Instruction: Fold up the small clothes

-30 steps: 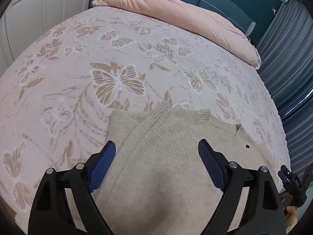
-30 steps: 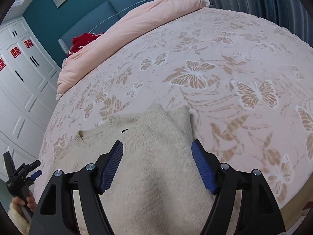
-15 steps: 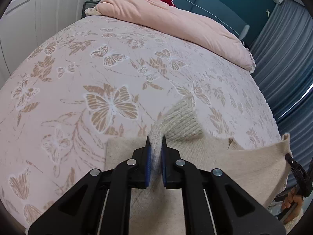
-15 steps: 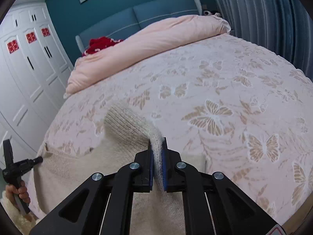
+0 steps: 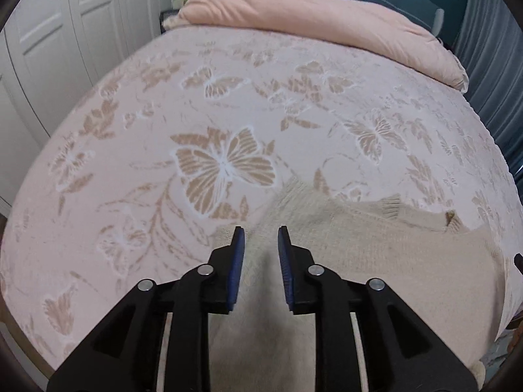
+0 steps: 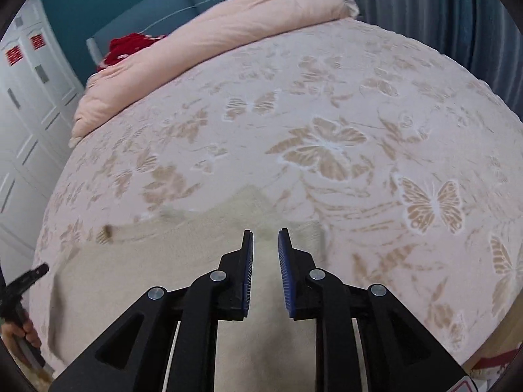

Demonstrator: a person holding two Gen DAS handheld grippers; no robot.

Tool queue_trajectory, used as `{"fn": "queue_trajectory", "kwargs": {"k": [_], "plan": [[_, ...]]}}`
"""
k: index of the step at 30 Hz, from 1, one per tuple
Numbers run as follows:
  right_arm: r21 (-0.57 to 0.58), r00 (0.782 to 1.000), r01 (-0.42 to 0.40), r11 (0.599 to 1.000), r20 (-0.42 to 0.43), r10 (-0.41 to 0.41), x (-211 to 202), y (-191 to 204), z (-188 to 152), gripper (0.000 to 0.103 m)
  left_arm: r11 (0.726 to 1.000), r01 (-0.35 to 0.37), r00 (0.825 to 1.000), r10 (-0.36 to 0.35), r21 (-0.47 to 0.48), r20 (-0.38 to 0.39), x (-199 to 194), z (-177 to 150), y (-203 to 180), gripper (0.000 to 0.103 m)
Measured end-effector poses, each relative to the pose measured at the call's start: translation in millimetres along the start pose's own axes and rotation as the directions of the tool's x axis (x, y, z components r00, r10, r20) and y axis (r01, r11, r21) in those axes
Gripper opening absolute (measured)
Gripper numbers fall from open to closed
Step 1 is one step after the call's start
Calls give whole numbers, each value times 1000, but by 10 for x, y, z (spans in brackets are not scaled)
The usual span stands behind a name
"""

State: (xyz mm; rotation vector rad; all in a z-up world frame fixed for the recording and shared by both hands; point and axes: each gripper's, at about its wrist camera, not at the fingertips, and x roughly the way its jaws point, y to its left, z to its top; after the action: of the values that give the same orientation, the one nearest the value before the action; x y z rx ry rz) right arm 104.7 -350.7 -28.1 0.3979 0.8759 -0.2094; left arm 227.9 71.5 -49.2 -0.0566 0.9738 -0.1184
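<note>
A beige knit sweater (image 5: 376, 254) lies on the butterfly-print bedspread (image 5: 228, 104) at the near edge of the bed, ribbed collar (image 5: 392, 204) toward the far side. My left gripper (image 5: 260, 245) is open a little and empty, just above the sweater's left shoulder. In the right wrist view the sweater (image 6: 157, 277) is blurred; my right gripper (image 6: 264, 248) is open a little and empty above its right shoulder. The other gripper shows at the left edge (image 6: 23, 287).
A rolled pink duvet (image 5: 310, 23) lies across the head of the bed with a red item (image 6: 127, 45) behind it. White wardrobe doors (image 5: 65, 32) stand on the left, blue curtains (image 6: 441, 9) on the right. The bed edge (image 6: 490, 352) is near.
Both grippers were open, then shut on the sweater's shoulders and lifted them. Now both have opened and let go, and the sweater lies flat on the bed.
</note>
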Motion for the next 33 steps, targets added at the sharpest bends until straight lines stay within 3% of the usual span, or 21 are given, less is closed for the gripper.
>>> {"fn": "queue_trajectory", "kwargs": {"k": [1,3,6,9,11,13,15,17,18,19,20,22,23,24,26,30,33], "plan": [[-30,998,-55,998,-11,55,-51,196,-112,19,999,45,999,-44,-6,22,-165,-57,-83,30],[-92,987,-151,984,-65,146,-46,639,-413,19,991,135,990,-135,-17,27,-371,-246,-305,51],[-151,953,-272,950,-177,245,113,1273,-936,17,977,214,976,-213,15,-44,-371,-655,-698,53],[-199,954,-250,948,-215,207,238,1445,-1194,12,986,150,980,-138,78,-144,-127,-1033,-860,52],[-176,976,-153,972,-179,121,207,1124,-1169,9,990,122,983,-110,71,-148,-81,-1150,-682,49],[-90,990,-34,995,-140,21,120,507,-1107,3,994,97,988,-91,41,-124,-132,-1178,-389,48],[36,990,52,998,-134,-47,6,-205,-1092,0,999,32,993,-28,31,-115,-155,-1213,-112,46],[123,991,40,992,-130,-24,-112,-685,-1103,0,999,53,993,-53,-6,-106,-166,-1260,125,46],[133,989,94,987,-126,-77,-195,-760,-1109,0,998,57,993,-57,-5,-100,-186,-1285,154,43],[128,983,153,980,-123,-138,-277,-776,-1098,16,999,42,995,-40,17,-92,-234,-1299,125,43],[133,982,168,977,-113,-153,-351,-772,-1092,18,999,25,996,-22,30,-85,-306,-1300,81,42],[177,991,108,978,-100,-91,-491,-756,-1131,25,999,36,998,-37,-15,-58,-516,-1309,73,50],[202,992,89,975,-108,-68,-534,-757,-1175,39,997,43,998,-46,-59,-49,-601,-1331,116,65],[224,992,76,972,-118,-51,-563,-753,-1229,49,993,48,997,-54,-108,-53,-654,-1364,182,70],[248,988,29,968,-153,10,-547,-703,-1364,53,974,76,992,-95,-212,-83,-695,-1464,355,70],[298,973,-49,953,-200,112,-390,-581,-1609,62,910,98,981,-156,-403,-114,-588,-1664,667,70],[357,966,-109,928,-180,183,-224,-534,-1571,69,831,195,958,-276,-522,-81,-421,-1652,717,76]]}}
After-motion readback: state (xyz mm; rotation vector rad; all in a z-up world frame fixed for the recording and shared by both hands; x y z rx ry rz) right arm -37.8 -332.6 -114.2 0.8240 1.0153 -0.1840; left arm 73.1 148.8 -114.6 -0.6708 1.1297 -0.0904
